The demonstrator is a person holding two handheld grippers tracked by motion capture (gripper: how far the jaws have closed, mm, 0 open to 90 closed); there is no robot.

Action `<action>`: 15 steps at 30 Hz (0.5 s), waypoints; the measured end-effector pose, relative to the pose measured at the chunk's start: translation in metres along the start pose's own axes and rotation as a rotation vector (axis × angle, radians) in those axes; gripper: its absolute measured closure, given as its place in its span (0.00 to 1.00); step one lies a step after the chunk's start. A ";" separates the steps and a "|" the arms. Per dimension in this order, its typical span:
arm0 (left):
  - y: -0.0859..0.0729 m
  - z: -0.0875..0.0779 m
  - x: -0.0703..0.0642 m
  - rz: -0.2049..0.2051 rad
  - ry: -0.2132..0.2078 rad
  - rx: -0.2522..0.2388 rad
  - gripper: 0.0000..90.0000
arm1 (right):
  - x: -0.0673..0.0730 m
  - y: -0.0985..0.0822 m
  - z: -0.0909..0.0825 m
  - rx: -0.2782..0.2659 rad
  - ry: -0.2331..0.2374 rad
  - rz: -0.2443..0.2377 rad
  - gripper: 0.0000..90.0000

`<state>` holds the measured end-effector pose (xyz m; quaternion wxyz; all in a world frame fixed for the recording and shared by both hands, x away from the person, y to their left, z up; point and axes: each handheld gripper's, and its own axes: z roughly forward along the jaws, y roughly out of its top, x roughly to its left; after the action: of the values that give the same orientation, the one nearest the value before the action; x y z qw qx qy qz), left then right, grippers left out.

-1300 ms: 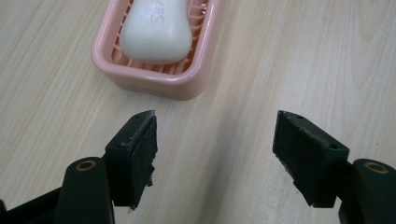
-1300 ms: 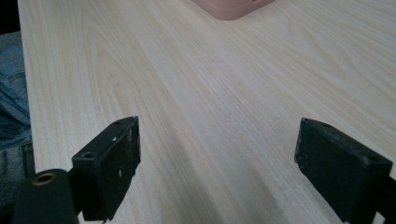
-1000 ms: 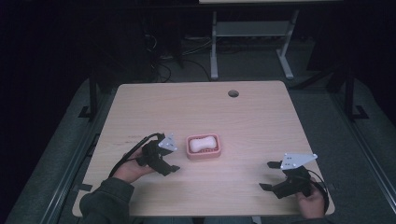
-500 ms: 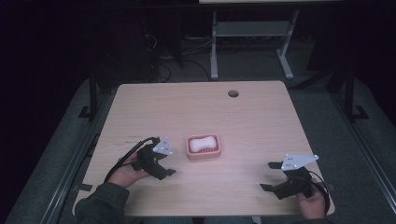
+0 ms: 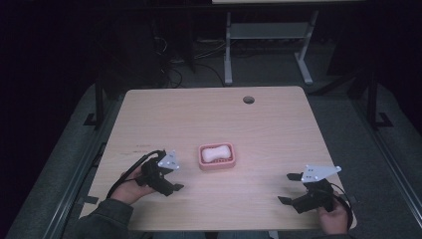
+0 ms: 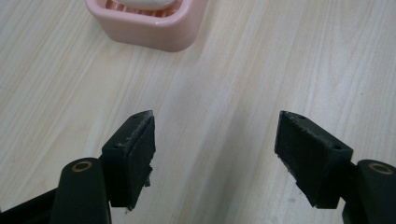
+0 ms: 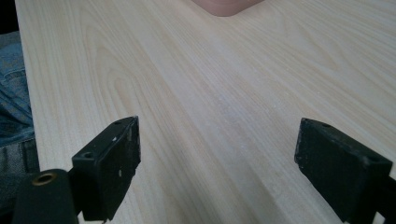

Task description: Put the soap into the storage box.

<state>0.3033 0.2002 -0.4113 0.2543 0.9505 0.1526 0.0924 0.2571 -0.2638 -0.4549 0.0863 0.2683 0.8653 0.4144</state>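
Note:
A pink soap dish [image 5: 217, 157] with a pale bar of soap [image 5: 216, 152] in it sits near the middle of the wooden table [image 5: 214, 114]. My left gripper [image 5: 171, 179] rests open on the table just left of and nearer than the dish, nothing between its jaws. In the left gripper view the dish [image 6: 148, 23] lies ahead of the open gripper [image 6: 215, 149], apart from it. My right gripper [image 5: 289, 188] stands open near the front right corner, far from the dish. In the right gripper view bare wood lies between the jaws of the right gripper [image 7: 217, 156], and a corner of the dish [image 7: 227, 6] shows at the top.
A round cable hole [image 5: 248, 99] is near the table's far edge. A metal stand [image 5: 266, 35] and cables lie on the dark floor beyond. A denim-clad leg [image 7: 14, 107] shows past the table's front edge.
My left gripper has drawn back toward the front left, away from the soap dish. The right gripper has hardly moved.

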 end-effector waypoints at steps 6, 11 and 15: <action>-0.015 -0.003 -0.005 -0.031 0.001 -0.017 0.32 | 0.000 0.000 0.000 0.005 -0.001 -0.001 0.16; -0.030 -0.006 -0.014 -0.044 0.013 0.000 0.31 | 0.000 0.000 -0.001 0.001 0.001 -0.003 0.16; -0.038 -0.007 -0.021 -0.062 0.016 -0.004 0.30 | 0.001 -0.001 -0.003 -0.011 0.002 -0.006 0.16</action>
<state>0.2731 0.2273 -0.4268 0.2578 0.9441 0.1837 0.0925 0.2547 -0.2657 -0.4538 0.0881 0.2650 0.8640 0.4190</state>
